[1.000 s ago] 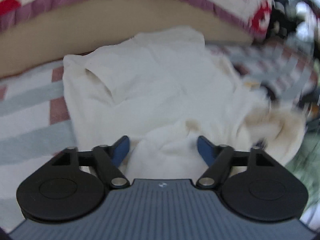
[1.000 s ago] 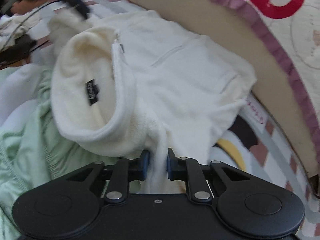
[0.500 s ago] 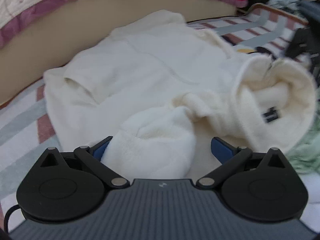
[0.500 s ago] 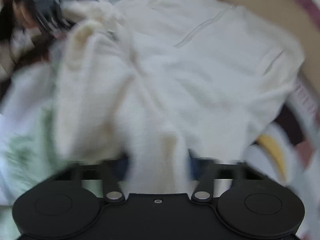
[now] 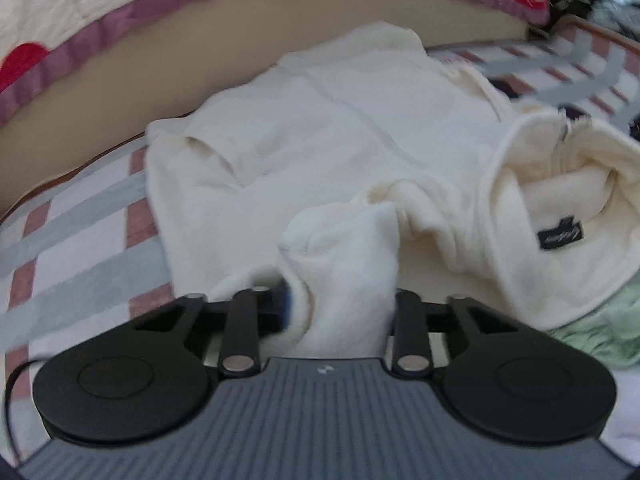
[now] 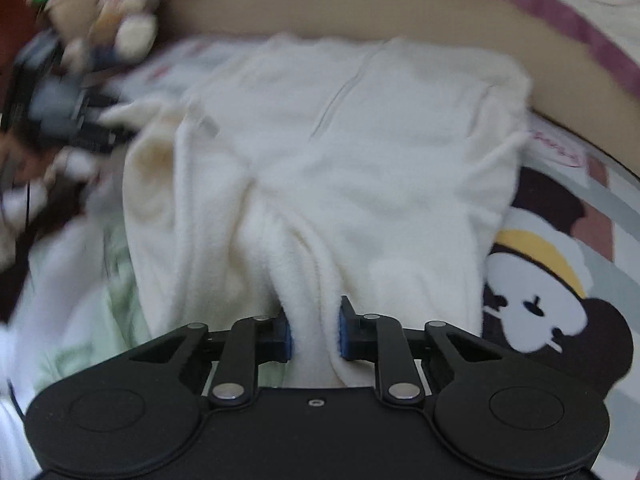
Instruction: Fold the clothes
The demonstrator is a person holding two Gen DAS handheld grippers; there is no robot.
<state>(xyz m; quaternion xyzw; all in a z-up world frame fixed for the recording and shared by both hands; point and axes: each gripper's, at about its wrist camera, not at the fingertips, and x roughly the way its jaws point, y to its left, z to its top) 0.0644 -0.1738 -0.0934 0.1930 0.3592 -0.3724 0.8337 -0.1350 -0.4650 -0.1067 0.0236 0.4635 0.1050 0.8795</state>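
A cream fleece jacket [image 5: 340, 140] lies spread on a checked bedsheet, its collar with a black label [image 5: 560, 236] at the right. My left gripper [image 5: 340, 312] is closing on a bunched sleeve end [image 5: 344, 256] of the jacket; the fleece fills the gap between its jaws. In the right wrist view the same jacket [image 6: 360, 140] lies ahead. My right gripper [image 6: 314, 332] is narrowly parted, with a fold of the jacket's fleece [image 6: 304, 280] between its blue pads.
A tan bed edge with a purple-trimmed quilt [image 5: 120, 40] runs behind the jacket. Pale green cloth [image 5: 592, 332] lies at the right under the collar. The sheet has a cartoon print [image 6: 540, 280]. Blurred dark clutter [image 6: 60, 100] sits at the far left in the right wrist view.
My left gripper has narrowed from wide open onto the sleeve end. My right gripper opened from a tight pinch half a second ago and now stands narrowly parted around the fold, having swung right.
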